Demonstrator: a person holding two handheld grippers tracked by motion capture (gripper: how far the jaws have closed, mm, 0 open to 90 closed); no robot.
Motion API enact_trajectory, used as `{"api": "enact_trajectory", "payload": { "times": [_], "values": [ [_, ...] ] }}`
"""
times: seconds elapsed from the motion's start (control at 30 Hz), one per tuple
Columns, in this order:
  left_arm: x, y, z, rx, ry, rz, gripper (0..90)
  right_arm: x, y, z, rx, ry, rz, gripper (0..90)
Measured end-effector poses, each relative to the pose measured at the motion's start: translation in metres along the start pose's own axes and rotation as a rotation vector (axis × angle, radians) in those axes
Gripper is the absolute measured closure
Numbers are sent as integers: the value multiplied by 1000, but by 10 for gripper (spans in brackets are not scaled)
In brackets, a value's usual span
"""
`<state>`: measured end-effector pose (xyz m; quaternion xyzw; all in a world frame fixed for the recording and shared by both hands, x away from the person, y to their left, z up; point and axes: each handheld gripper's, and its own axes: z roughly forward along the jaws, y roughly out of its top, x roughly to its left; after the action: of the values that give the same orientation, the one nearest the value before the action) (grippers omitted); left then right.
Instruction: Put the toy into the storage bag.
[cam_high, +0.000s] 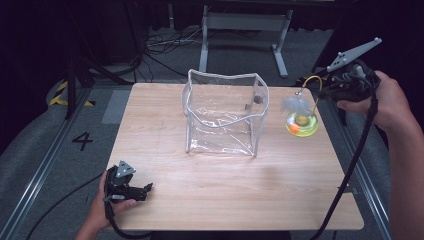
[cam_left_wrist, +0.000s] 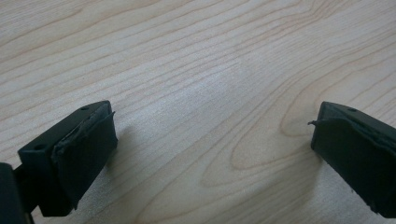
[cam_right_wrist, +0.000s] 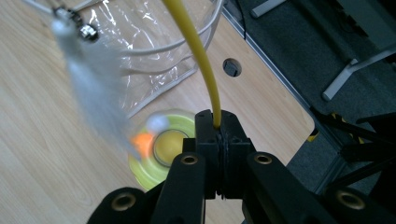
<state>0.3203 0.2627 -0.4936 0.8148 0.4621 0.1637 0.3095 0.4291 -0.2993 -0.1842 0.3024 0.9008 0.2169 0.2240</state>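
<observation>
Big wooden table (cam_high: 200, 200), clear plastic bag (cam_high: 222, 112) standing open mid-table. Just right of it, the yellow-green cat toy (cam_high: 302, 124) dangles above the table edge, right gripper (cam_right_wrist: 217, 135) clamped on its yellow wand (cam_right_wrist: 201, 56). Left gripper (cam_left_wrist: 210, 144) rests near-left, jaws wide apart, nothing between them

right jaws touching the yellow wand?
Touching. In the right gripper view the right gripper has its jaws shut on the yellow wand, which rises straight out from between them with no gap showing.
</observation>
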Motion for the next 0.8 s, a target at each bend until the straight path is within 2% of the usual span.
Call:
{"api": "enact_trajectory", "payload": {
  "times": [0.23, 0.57, 0.8],
  "values": [
    [0, 0, 0, 0, 0, -1, 5, -7, 21, -9, -4, -17, 1, 889],
    [0, 0, 0, -1, -1, -2, 5, -7, 58, -17, -38, -34, -6, 889],
    [0, 0, 0, -1, 0, 1, 5, -3, 81, -16, -59, -38, -21, 889]
  ]
}}
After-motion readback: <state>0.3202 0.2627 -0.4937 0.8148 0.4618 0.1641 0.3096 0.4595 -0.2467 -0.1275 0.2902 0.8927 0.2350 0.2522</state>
